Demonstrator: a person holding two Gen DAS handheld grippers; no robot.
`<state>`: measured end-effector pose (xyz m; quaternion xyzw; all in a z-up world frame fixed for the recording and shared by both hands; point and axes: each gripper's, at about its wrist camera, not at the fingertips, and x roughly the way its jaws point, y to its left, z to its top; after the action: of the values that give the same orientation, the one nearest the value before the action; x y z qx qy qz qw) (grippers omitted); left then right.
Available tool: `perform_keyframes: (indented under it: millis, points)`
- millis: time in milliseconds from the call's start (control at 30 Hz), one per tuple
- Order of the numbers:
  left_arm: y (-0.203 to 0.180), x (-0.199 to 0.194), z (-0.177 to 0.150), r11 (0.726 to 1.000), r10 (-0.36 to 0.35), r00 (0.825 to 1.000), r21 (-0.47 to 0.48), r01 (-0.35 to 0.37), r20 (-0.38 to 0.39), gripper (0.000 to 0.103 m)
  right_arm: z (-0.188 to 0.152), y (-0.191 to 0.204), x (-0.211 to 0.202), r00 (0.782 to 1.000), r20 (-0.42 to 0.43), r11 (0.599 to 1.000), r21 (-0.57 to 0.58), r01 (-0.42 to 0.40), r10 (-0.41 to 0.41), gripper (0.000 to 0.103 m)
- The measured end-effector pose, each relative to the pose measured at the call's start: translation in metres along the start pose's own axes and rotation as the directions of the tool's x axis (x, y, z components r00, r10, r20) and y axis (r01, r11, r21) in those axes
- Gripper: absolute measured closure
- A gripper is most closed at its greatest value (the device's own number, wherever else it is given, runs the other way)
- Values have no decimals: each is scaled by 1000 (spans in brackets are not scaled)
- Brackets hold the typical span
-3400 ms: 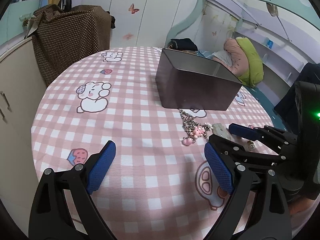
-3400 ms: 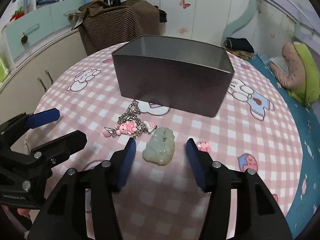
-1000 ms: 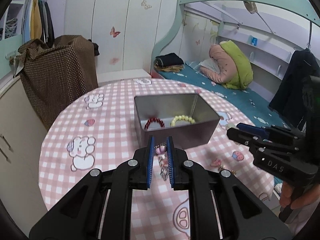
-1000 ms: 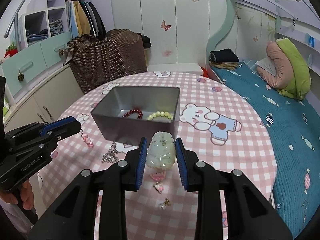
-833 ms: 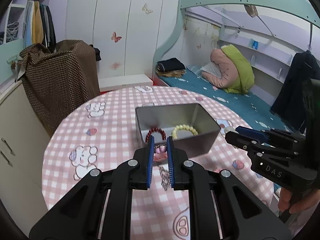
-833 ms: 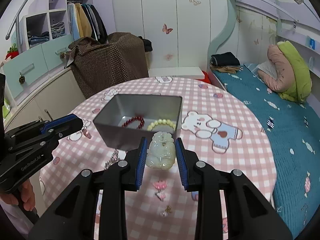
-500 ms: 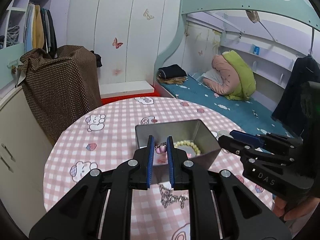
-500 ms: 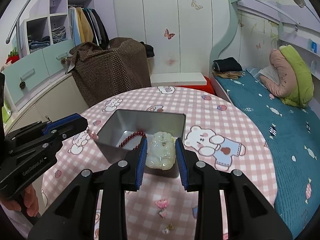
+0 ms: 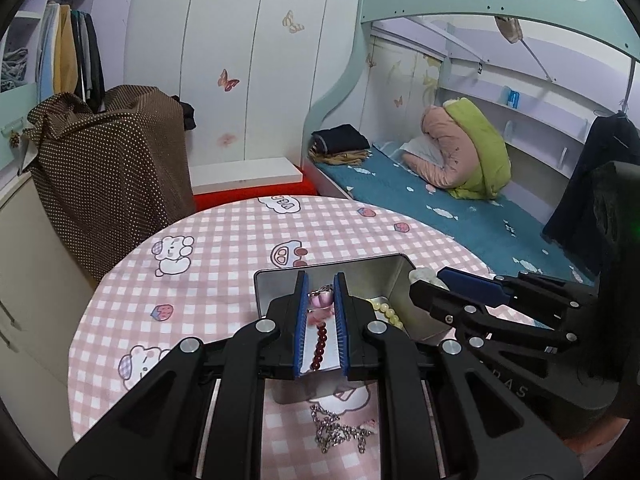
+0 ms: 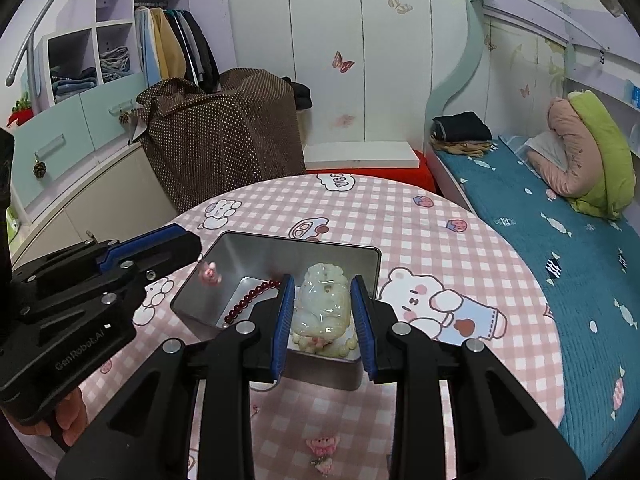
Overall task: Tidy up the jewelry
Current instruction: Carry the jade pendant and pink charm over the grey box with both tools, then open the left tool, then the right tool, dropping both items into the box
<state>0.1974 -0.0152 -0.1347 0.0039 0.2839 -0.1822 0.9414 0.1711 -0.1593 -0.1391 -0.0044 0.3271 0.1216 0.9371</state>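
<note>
My left gripper (image 9: pixel 320 280) is shut on a pink charm (image 9: pixel 322 301) and hovers over the near end of the open metal box (image 9: pixel 360 270). The charm's silver chain (image 9: pixel 340 434) trails down onto the tablecloth in front of the box. A red bead bracelet (image 9: pixel 320 344) and a pale yellow bead bracelet (image 9: pixel 386 312) lie inside the box. My right gripper (image 10: pixel 322 292) is shut on a pale green jade pendant (image 10: pixel 322 300) above the metal box (image 10: pixel 300 242), with the red bead bracelet (image 10: pixel 248 300) beside it. The left gripper (image 10: pixel 196 252) holds the pink charm (image 10: pixel 210 272) over the box's left rim.
The box stands on a round table with a pink checked cloth (image 9: pixel 224 248). Small pink charms (image 10: pixel 322 444) lie loose near the front edge. A brown dotted cover (image 10: pixel 224 136) drapes furniture behind the table, a cabinet (image 10: pixel 100 192) stands left, and a bed (image 10: pixel 560 240) lies right.
Both grippers have moved forward from the near side of the box to above its opening, each still holding its piece. The chain now trails in front of the box.
</note>
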Motion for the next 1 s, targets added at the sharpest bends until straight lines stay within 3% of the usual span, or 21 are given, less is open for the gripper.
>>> perform_keyframes:
  millis: [600, 667, 733, 1000]
  points:
    - [7, 36, -7, 1000, 17, 997, -12, -18, -70, 89, -1, -3, 24, 998, -55, 1000, -6, -11, 11, 75]
    - [8, 34, -7, 1000, 15, 998, -19, -16, -69, 78, -1, -3, 25, 998, -57, 1000, -4, -11, 11, 75]
    - [10, 30, -7, 1000, 25, 998, -17, -26, -55, 60, 0, -5, 24, 998, -54, 1000, -1, -9, 8, 75]
    - [28, 22, -12, 997, 55, 997, -52, -57, -49, 50, 3, -13, 17, 999, -36, 1000, 19, -14, 15, 75]
